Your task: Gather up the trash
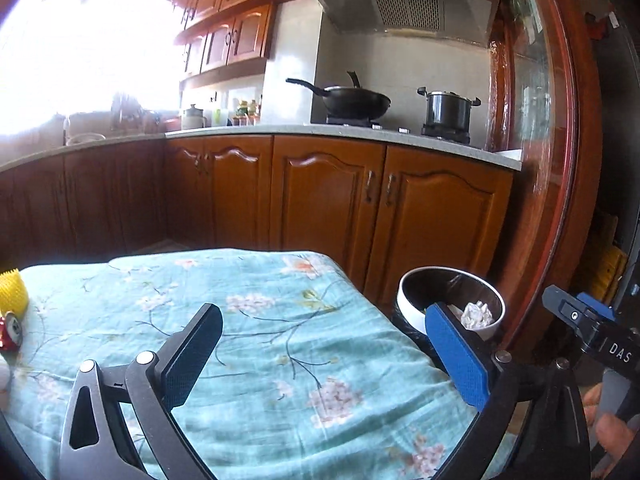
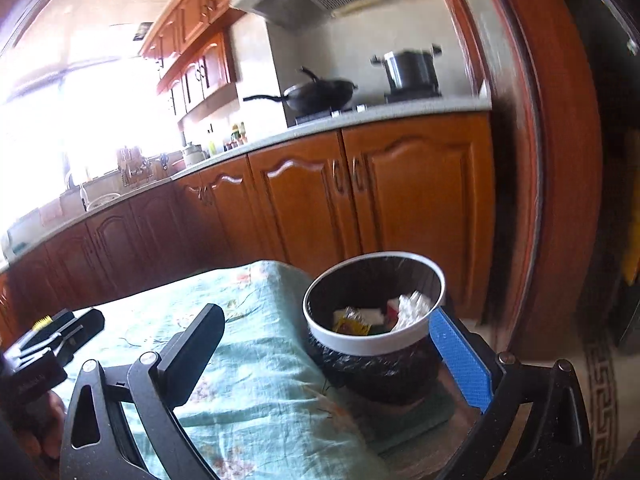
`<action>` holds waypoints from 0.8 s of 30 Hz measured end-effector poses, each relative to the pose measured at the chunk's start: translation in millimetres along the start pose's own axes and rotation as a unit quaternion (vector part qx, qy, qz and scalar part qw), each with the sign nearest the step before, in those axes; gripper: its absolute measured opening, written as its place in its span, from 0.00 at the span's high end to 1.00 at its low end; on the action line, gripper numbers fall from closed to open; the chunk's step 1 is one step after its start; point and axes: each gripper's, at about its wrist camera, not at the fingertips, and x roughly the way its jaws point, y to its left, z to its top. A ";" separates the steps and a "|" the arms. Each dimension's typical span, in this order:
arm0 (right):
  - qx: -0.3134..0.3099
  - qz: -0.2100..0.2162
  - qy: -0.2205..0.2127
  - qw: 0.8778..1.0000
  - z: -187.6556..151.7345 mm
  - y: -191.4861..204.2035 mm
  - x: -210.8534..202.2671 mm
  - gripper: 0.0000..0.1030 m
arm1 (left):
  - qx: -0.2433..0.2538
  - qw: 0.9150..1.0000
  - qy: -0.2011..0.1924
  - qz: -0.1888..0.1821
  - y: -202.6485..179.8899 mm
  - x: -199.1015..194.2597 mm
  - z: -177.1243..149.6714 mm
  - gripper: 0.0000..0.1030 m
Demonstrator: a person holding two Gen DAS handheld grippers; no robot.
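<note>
Both your grippers stand wide with nothing between the pads: left gripper over the floral cloth, right gripper half over the cloth edge, its blue pad just beside the trash bin. The bin sits off the table's right end; through the right wrist view it lies at about 12 o'clock, close, with wrappers and crumpled paper already inside. From the left view the bin is at 2 o'clock, past the blue finger. What is left to collect appears to lie the other way: a red crushed can at 9 o'clock in the left view, at the frame's edge on the cloth, a yellow spiky thing just above it. The can is cut off, so its long axis cannot be told. Judgement: your left hand is the nearer one; swing it toward 9 o'clock and keep the right beside the bin.
</note>
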 end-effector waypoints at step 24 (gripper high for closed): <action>-0.041 0.003 -0.016 0.999 -24.5 22.1 -11.2 0.00 | 0.030 0.999 0.001 0.022 -0.9 -7.5 -22.0 0.01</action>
